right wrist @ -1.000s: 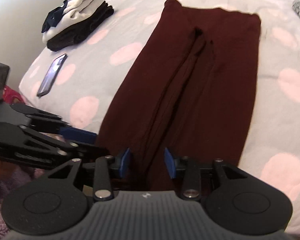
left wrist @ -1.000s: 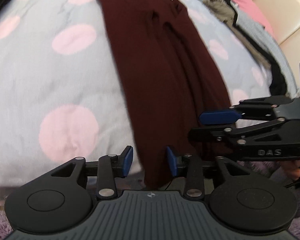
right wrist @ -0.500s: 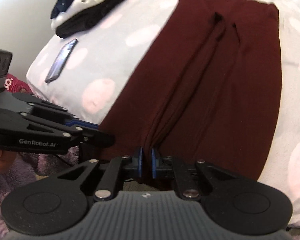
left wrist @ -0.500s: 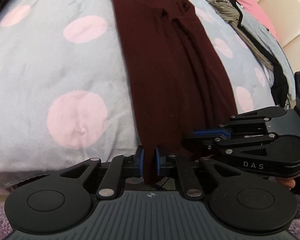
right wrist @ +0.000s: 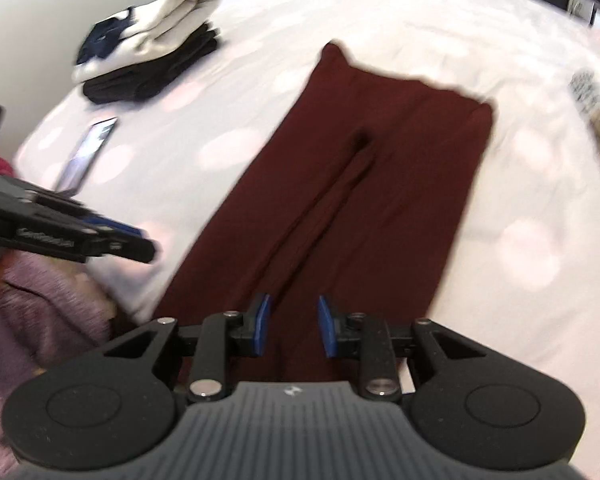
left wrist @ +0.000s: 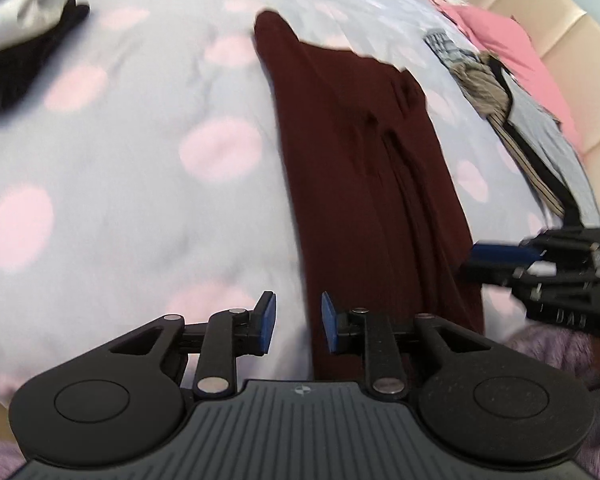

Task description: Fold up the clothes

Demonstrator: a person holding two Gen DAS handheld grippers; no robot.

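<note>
Polka-dotted bedding [left wrist: 112,184], pale grey with pink spots, serves as the folding surface, and on it lie dark maroon trousers [left wrist: 364,184], spread lengthwise with the waistband at the far end and both legs running side by side toward the near edge of the bed, where the cuffs hang out of sight below the tools. Both views are motion-blurred. In the left wrist view the left gripper [left wrist: 296,322] sits low at the near edge, its blue pads parted and empty, astride the outer left edge of the near trouser leg. The right gripper [right wrist: 291,330] hovers over the inner seam between the two legs, its pads likewise spread with nothing between them. Judging by the layout, the garment has been flattened and the lengthwise or end-to-end fold has not begun; the next move would seem to call for both tools to pinch the leg ends and carry them up toward the waistband. Each tool is held low and nearly level, pointing up the bed along the trousers, the pair side by side. Beyond the garment, a folded stack [right wrist: 152,40] of cream and black clothing and a phone [right wrist: 88,152] rest at far left, an unfolded heap [left wrist: 500,96] at right beside a pink pillow [left wrist: 512,48].
</note>
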